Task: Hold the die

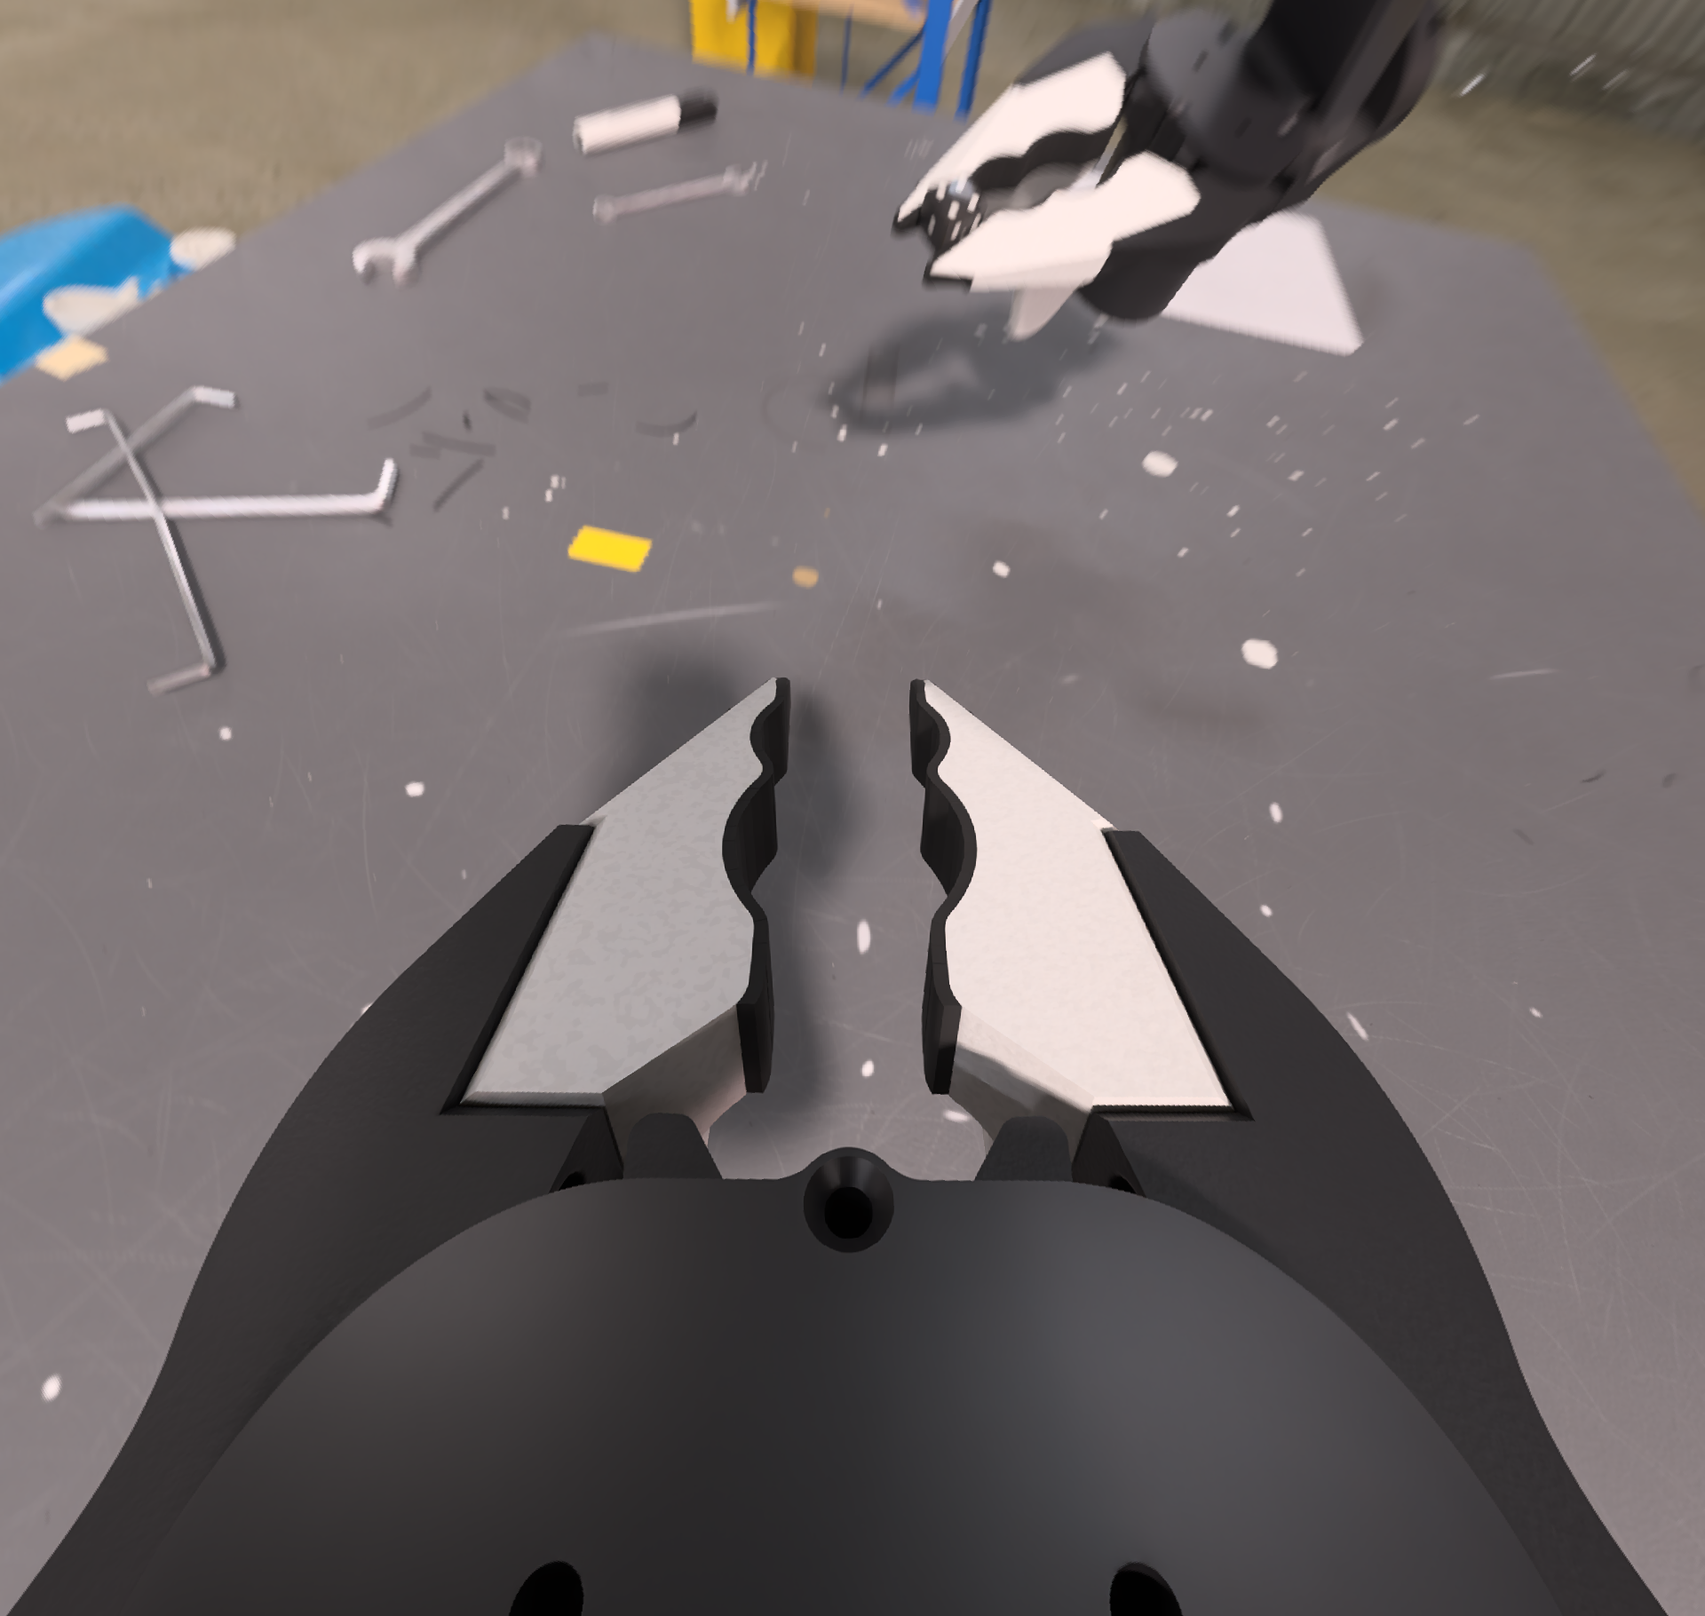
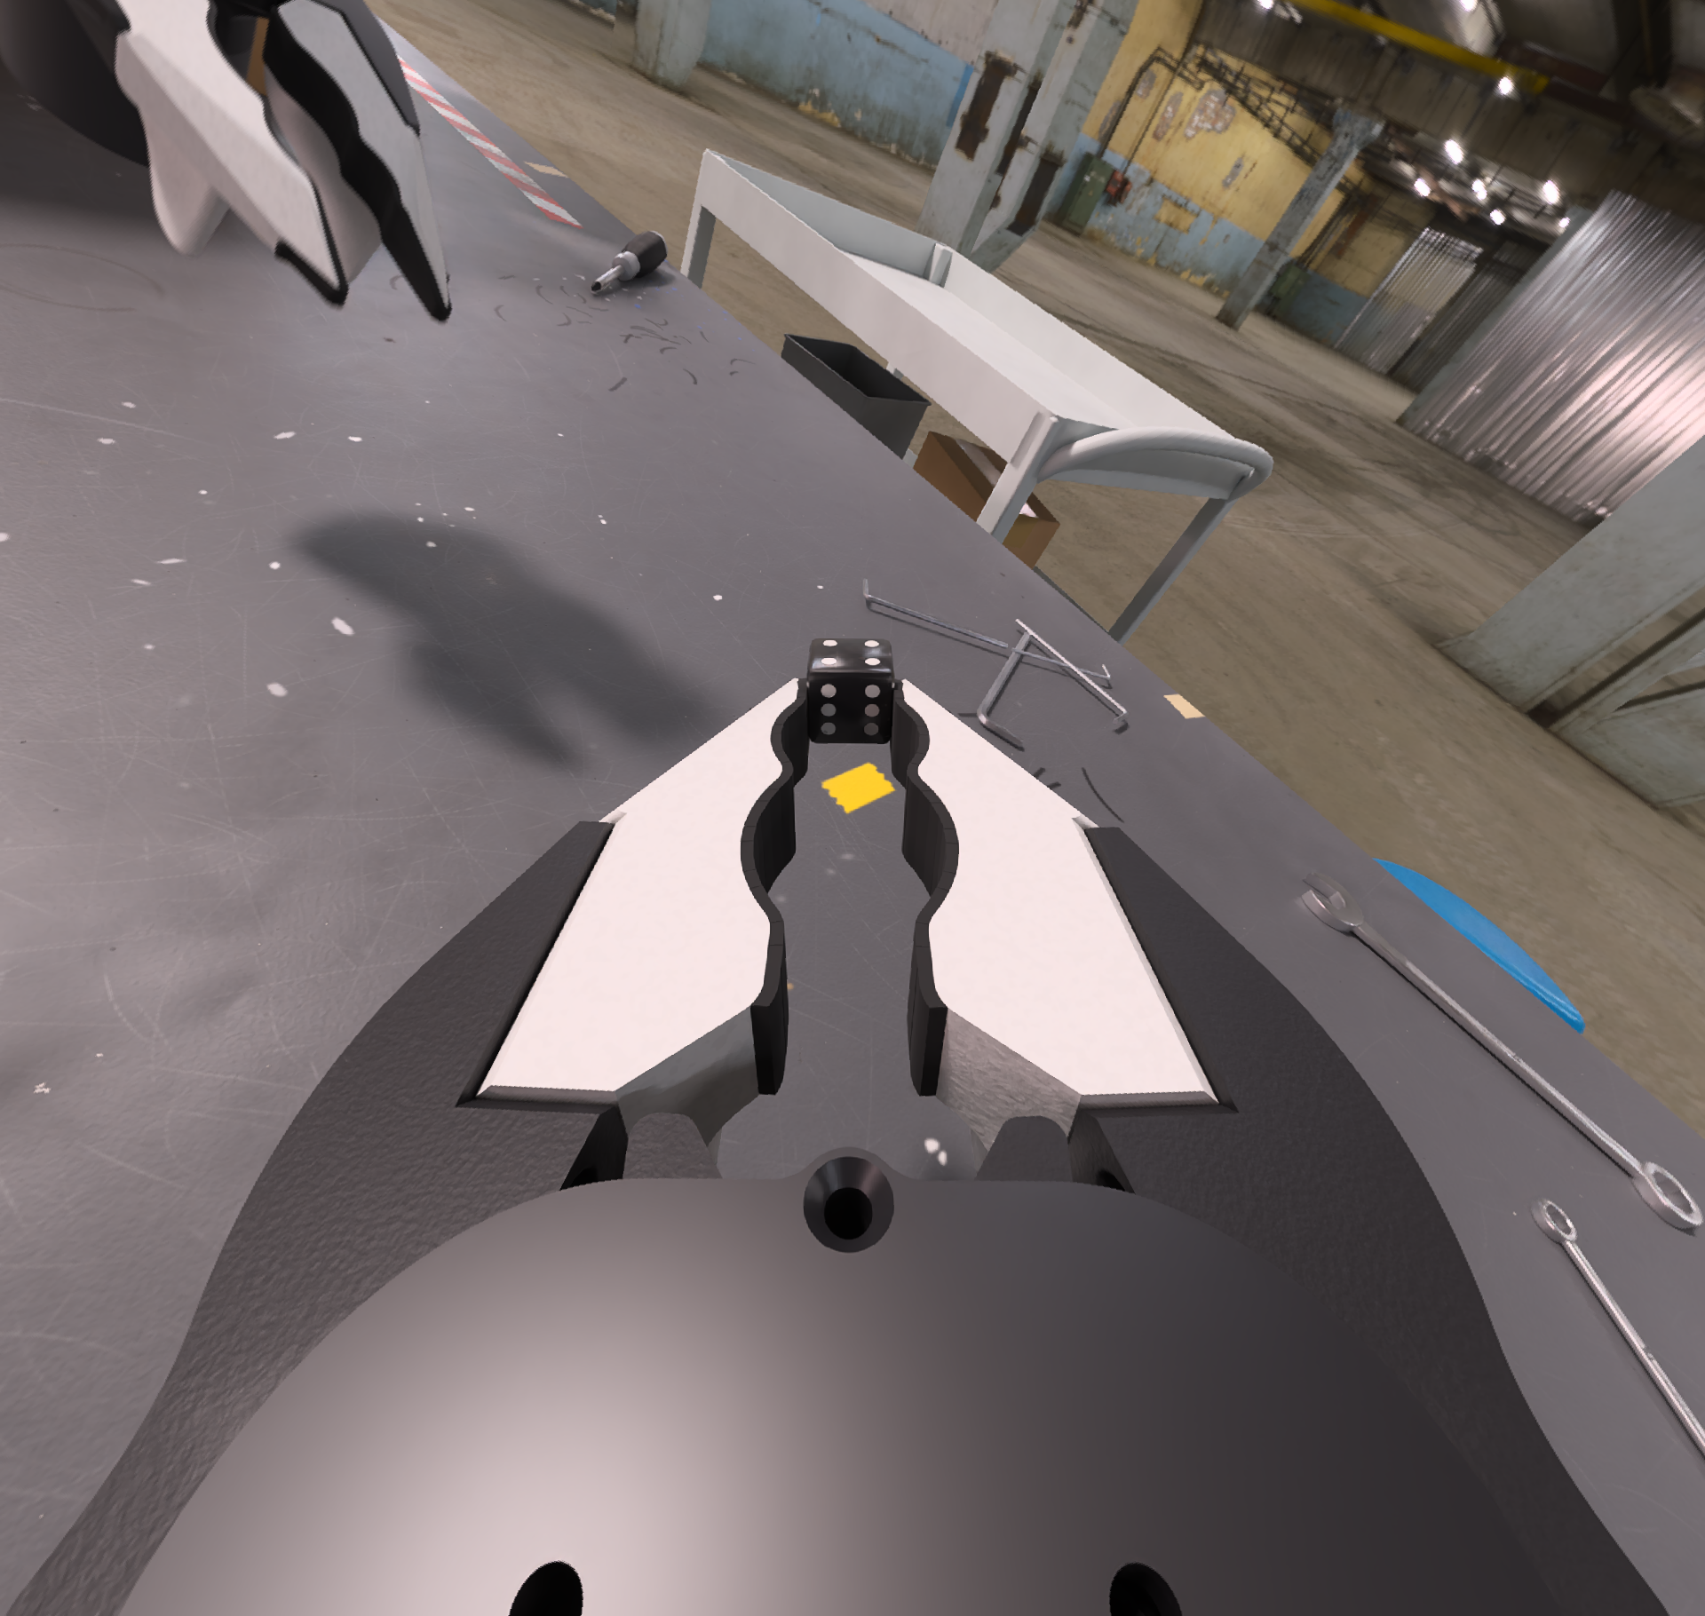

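The die (image 2: 849,706) is black with white pips. My right gripper (image 2: 849,684) is shut on it, pinching it between the fingertips, above the dark grey table (image 2: 277,834). In the left wrist view the right gripper (image 1: 930,241) hangs above the table at the upper right, with the die (image 1: 955,211) at its tips and a shadow beneath. My left gripper (image 1: 849,691) is open and empty, low over the table's near part. It also shows in the right wrist view (image 2: 387,299), at the upper left.
Two wrenches (image 1: 443,216), a white marker (image 1: 641,119), hex keys (image 1: 184,511) and a yellow tag (image 1: 609,548) lie on the left of the table. A white sheet (image 1: 1282,289) lies at the far right. A white bench (image 2: 969,345) stands beyond the table edge.
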Robot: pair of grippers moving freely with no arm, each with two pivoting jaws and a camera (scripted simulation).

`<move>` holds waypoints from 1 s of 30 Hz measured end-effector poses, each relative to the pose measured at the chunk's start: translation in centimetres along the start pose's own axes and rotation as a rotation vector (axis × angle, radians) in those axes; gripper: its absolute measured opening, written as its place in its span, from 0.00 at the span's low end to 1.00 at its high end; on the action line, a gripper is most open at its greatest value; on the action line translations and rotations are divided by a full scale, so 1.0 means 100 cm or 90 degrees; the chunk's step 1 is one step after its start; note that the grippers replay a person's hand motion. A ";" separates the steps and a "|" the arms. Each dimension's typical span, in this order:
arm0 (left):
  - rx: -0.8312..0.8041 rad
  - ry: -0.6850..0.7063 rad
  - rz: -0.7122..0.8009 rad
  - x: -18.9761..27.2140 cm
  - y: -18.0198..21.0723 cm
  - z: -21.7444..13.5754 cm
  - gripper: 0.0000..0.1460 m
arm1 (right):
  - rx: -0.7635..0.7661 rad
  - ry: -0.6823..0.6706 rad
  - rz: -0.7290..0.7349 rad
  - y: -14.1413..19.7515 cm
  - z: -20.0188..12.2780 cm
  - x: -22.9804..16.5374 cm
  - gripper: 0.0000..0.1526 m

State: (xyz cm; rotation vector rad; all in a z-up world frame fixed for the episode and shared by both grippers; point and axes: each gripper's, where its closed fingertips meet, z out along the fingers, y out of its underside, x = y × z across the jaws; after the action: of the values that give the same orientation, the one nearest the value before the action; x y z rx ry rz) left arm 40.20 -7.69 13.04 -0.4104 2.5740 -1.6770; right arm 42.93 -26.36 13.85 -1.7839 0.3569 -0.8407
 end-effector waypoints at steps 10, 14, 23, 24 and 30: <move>-0.318 -0.034 0.249 0.032 0.066 0.087 0.23 | -0.003 0.008 -0.002 0.002 0.000 0.003 0.11; -0.409 -0.002 0.328 0.034 0.079 0.098 0.22 | 0.001 0.009 0.001 0.001 -0.003 0.006 0.11; -0.383 -0.029 0.285 0.020 0.082 0.088 0.21 | -0.005 -0.006 -0.002 0.004 0.000 0.001 0.11; -0.383 -0.043 0.284 0.016 0.082 0.083 0.21 | -0.008 -0.008 -0.004 0.005 0.001 0.000 0.11; -0.373 -0.080 0.090 0.007 0.087 0.062 0.20 | -0.016 -0.013 -0.006 0.007 0.004 -0.005 0.11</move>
State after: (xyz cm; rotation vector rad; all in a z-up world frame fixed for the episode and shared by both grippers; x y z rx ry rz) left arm 38.87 -10.07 2.69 -0.3250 2.8721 -0.8015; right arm 42.98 -26.07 12.95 -1.8175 0.3484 -0.8276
